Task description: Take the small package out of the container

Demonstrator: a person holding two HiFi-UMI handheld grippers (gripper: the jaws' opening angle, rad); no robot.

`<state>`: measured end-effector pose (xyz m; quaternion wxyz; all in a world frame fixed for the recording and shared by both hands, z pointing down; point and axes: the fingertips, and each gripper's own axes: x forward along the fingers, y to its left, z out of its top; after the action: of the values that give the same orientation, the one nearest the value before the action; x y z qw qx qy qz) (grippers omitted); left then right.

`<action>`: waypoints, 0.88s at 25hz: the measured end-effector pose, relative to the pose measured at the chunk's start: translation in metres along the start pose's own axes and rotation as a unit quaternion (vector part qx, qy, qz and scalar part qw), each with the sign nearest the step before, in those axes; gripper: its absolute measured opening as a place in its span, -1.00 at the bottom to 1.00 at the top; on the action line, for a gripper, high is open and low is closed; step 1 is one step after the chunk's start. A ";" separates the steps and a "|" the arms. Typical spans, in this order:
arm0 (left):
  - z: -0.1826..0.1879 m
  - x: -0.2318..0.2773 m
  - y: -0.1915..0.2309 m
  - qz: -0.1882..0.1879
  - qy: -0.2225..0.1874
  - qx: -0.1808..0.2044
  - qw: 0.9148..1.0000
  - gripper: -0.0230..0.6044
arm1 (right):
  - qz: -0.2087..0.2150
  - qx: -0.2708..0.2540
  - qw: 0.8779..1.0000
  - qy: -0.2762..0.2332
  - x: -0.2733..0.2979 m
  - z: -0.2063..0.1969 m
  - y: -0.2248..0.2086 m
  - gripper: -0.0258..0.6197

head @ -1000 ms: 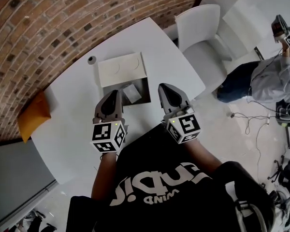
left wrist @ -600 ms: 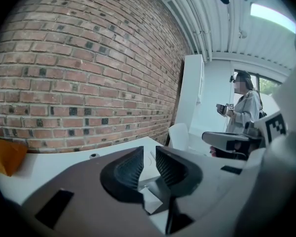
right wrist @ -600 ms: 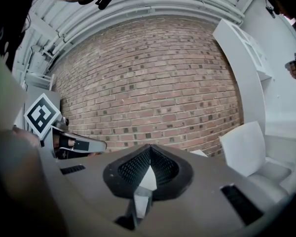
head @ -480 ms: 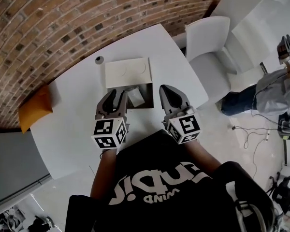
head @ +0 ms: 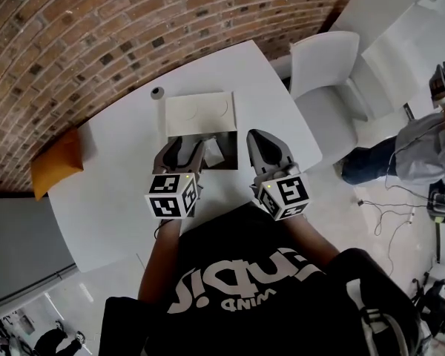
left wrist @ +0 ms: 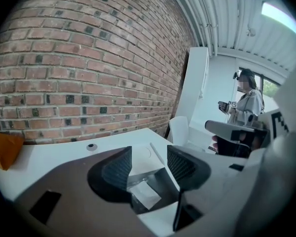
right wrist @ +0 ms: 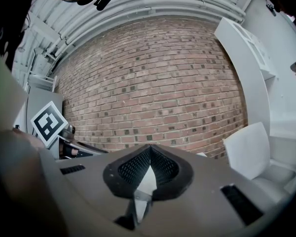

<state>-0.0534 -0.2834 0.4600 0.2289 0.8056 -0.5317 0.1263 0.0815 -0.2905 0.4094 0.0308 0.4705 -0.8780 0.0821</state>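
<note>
1. The small package (head: 211, 153), pale and flat, lies inside the container (head: 232, 151), on its dark floor toward the right side; in the left gripper view the small package (left wrist: 144, 195) shows low down, beyond the gap between the two fingers, and nothing touches it;
2. The container is an open box on the table (head: 111, 191); its white lid (head: 200, 113) is folded back flat toward the brick wall (head: 96, 28);
3. The left gripper (head: 185, 148) hangs over the container's left part; its fingers (left wrist: 117, 172) stand wide apart and are opening, with nothing pinched between them; whether their tips reach below the rim I cannot tell;
4. The right gripper (head: 254, 135) hovers just beside the container's right wall, over the bare table; its fingers (right wrist: 138, 166) are pressed together at the tips and carry nothing;
5. A small round object (head: 157, 92) sits on the table near the lid's far left corner; an orange pad (head: 55, 162) lies at the table's left edge, well apart from the container;
6. A white chair (head: 326, 80) stands at the table's far right side; beyond it is another person (head: 430, 143).
</note>
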 end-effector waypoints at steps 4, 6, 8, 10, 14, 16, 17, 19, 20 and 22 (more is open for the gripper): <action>-0.015 0.012 0.006 -0.004 0.023 -0.014 1.000 -0.25 | -0.002 0.005 1.000 -0.005 0.000 0.002 -0.002 -0.92; -0.023 0.018 0.009 -0.003 0.034 -0.018 0.999 -0.25 | -0.003 0.002 1.000 -0.004 -0.001 0.001 -0.003 -0.92; -0.031 0.024 0.011 -0.004 0.047 -0.016 0.999 -0.25 | -0.006 0.001 1.000 -0.004 -0.001 0.001 -0.006 -0.92; -0.040 0.032 0.013 -0.007 0.062 -0.017 0.998 -0.25 | -0.007 0.003 1.000 -0.005 0.000 0.000 -0.008 -0.92; -0.058 0.045 0.019 -0.009 0.086 -0.027 0.996 -0.25 | -0.009 0.005 1.000 -0.003 0.003 -0.001 -0.010 -0.92; -0.065 0.050 0.020 -0.008 0.095 -0.032 0.995 -0.25 | -0.011 0.004 1.000 0.000 0.003 -0.003 -0.010 -0.92; -0.069 0.052 0.021 -0.009 0.100 -0.034 0.994 -0.25 | -0.010 0.003 1.000 0.000 0.003 -0.003 -0.009 -0.92; -0.074 0.057 0.022 -0.010 0.111 -0.036 0.993 -0.25 | -0.008 0.002 1.000 0.000 0.004 -0.003 -0.009 -0.92; -0.077 0.060 0.023 -0.009 0.117 -0.037 0.992 -0.25 | -0.008 0.002 1.000 0.001 0.004 -0.003 -0.009 -0.92; -0.084 0.066 0.026 -0.008 0.129 -0.041 0.991 -0.25 | -0.008 0.002 1.000 0.002 0.005 -0.004 -0.009 -0.92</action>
<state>-0.0469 -0.3023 0.5675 0.3290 0.7766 -0.4962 0.2059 0.0858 -0.2988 0.4147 0.0325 0.4774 -0.8740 0.0850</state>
